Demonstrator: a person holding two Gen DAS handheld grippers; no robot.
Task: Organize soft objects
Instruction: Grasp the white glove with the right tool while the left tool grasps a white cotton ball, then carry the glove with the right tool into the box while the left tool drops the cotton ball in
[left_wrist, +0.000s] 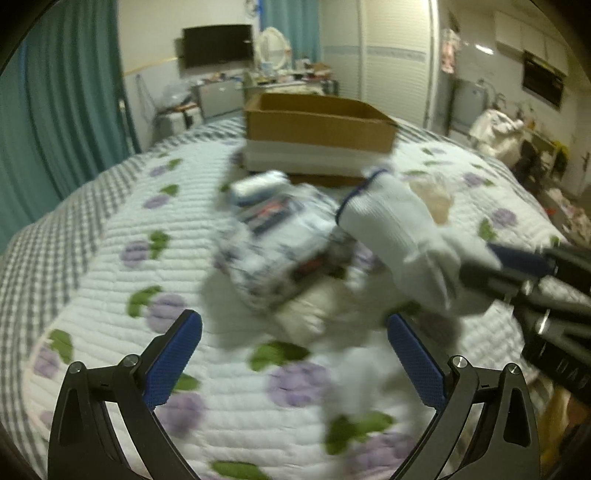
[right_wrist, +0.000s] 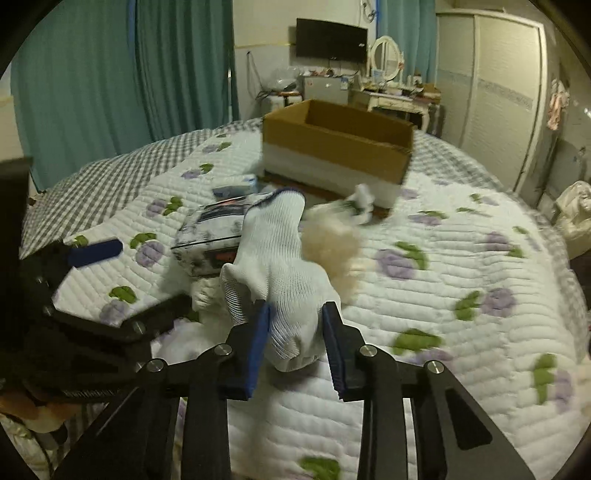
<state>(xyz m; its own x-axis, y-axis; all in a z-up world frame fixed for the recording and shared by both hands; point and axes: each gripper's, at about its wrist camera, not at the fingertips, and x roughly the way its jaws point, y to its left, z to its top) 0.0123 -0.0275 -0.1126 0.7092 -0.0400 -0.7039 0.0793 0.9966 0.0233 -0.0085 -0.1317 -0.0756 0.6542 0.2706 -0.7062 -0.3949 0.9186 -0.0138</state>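
My right gripper (right_wrist: 297, 314) is shut on a white knit glove (right_wrist: 280, 258) with a blue cuff and holds it above the bed. The glove also shows in the left wrist view (left_wrist: 399, 236), with the right gripper's fingers (left_wrist: 517, 258) at the right. My left gripper (left_wrist: 295, 332) is open and empty above the quilt. A printed soft pack (left_wrist: 280, 243) lies ahead of it on the bed, and it also shows in the right wrist view (right_wrist: 210, 232). A cream fluffy item (right_wrist: 332, 240) lies beside the glove. An open cardboard box (right_wrist: 332, 147) stands farther back.
The bed has a white quilt (right_wrist: 461, 258) with purple and green print. A small white and blue packet (right_wrist: 236, 188) lies near the box. Teal curtains (right_wrist: 110, 92), a dresser with clutter (right_wrist: 388, 92) and a wardrobe (right_wrist: 491, 85) stand behind the bed.
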